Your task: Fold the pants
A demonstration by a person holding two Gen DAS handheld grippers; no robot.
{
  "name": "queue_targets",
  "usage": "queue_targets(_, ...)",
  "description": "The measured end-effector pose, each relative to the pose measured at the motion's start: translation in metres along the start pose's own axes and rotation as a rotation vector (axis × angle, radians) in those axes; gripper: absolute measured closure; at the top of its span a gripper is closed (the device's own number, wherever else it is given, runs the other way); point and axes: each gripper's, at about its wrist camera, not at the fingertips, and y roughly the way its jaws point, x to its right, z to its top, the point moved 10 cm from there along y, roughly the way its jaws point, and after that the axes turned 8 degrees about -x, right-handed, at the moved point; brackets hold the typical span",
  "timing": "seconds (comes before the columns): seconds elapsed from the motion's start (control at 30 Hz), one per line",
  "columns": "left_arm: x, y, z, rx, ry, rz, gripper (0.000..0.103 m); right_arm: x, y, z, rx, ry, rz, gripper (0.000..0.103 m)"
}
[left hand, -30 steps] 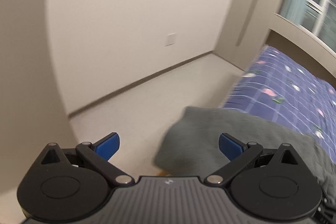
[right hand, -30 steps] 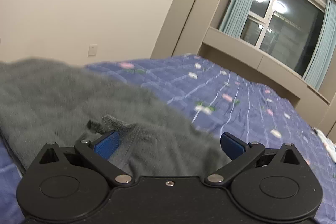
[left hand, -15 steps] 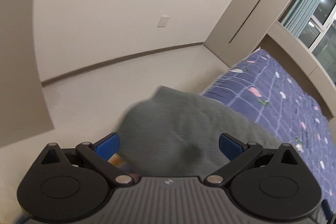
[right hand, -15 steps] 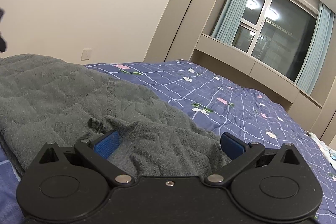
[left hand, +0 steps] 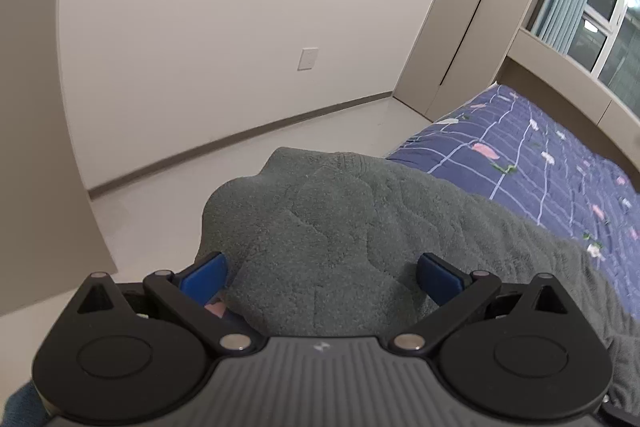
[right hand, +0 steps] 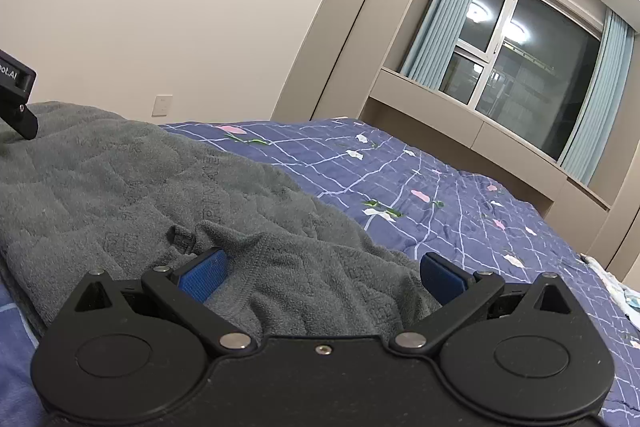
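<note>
The grey fleece pants (left hand: 344,227) lie spread on the bed (left hand: 560,163), bunched up at the bed's edge. The left gripper (left hand: 322,273) is wide open, with a rounded hump of the pants sitting between its blue fingers (left hand: 204,273); nothing is clamped. The far end of that hump overhangs the bed's edge above the pale floor (left hand: 240,179), which runs bare to the wall (left hand: 240,27).

The right gripper (right hand: 322,269) is also spread wide, with a raised fold of the pants (right hand: 160,187) lying between its fingers (right hand: 204,271), not pinched. A small dark tab on the cloth sits just beyond its left finger. To the right of the pants the blue checked cover of the bed (right hand: 460,195) stretches flat toward the window (right hand: 520,67). Part of the left gripper (right hand: 14,95) shows at the left edge of the right wrist view, above the cloth.
</note>
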Motion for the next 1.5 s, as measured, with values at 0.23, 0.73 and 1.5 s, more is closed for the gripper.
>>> queue_targets(0.23, -0.031, 0.007, 0.000, -0.042, -0.172, -0.014, 0.000, -0.004, -0.001, 0.000, 0.007, -0.019, -0.022, 0.001)
queue_targets(0.73, -0.072, -0.003, 0.004, -0.023, -0.398, -0.148, 0.016, -0.004, -0.001, 0.000, 0.009, -0.020, -0.025, 0.000)
queue_targets(1.5, -0.034, -0.024, 0.064, 0.153, -0.174, -0.137, 0.096, -0.005, -0.008, 0.010, -0.013, -0.066, -0.046, 0.000)
